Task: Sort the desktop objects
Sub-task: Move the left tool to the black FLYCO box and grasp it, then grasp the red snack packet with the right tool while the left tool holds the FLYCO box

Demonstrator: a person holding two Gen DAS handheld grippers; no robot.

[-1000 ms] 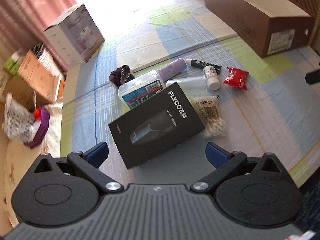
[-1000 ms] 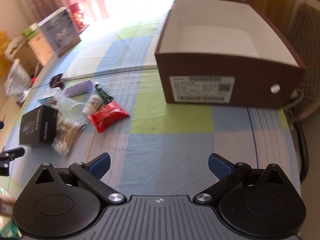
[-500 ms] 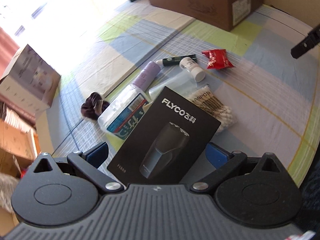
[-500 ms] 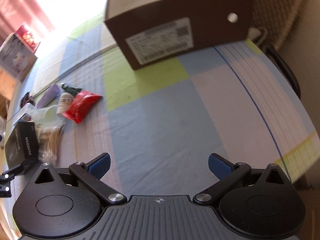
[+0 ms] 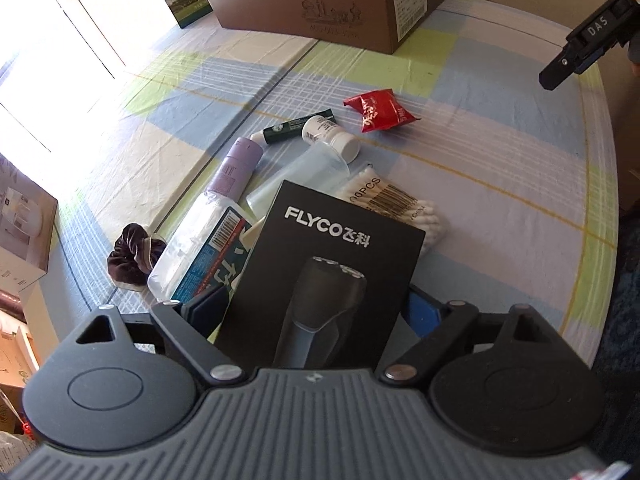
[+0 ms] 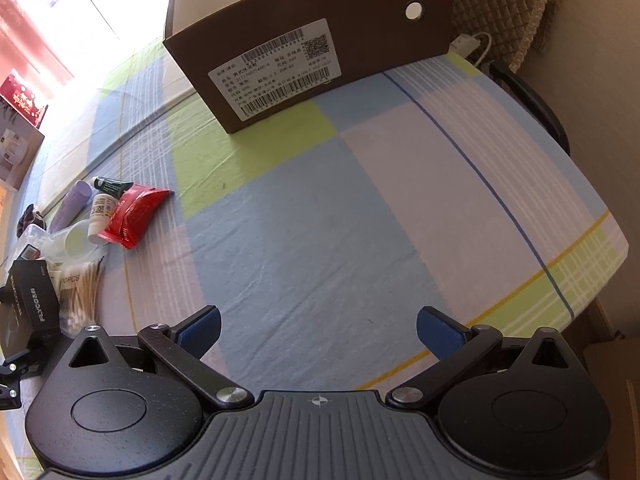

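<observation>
A black FLYCO shaver box [image 5: 328,280] lies between the two blue pads of my left gripper [image 5: 316,312], whose jaws stand on either side of it, still wide; I cannot see firm contact. The box also shows in the right wrist view [image 6: 28,304]. Around it lie a cotton swab pack [image 5: 400,204], a clear plastic case [image 5: 200,248], a purple tube [image 5: 236,168], a white bottle [image 5: 332,138], a green tube [image 5: 296,126], a red packet [image 5: 380,110] and a dark scrunchie [image 5: 132,256]. My right gripper [image 6: 318,330] is open and empty over the checked cloth.
A brown open cardboard box [image 6: 320,40] stands at the far side of the table, also in the left wrist view [image 5: 328,4]. The table edge [image 6: 580,248] runs on the right with a chair [image 6: 532,104] beyond. Cartons [image 5: 20,224] stand at the left.
My left gripper has moved forward and down so the shaver box now sits between its pads. My right gripper has swung and tilted over the cloth, staying open.
</observation>
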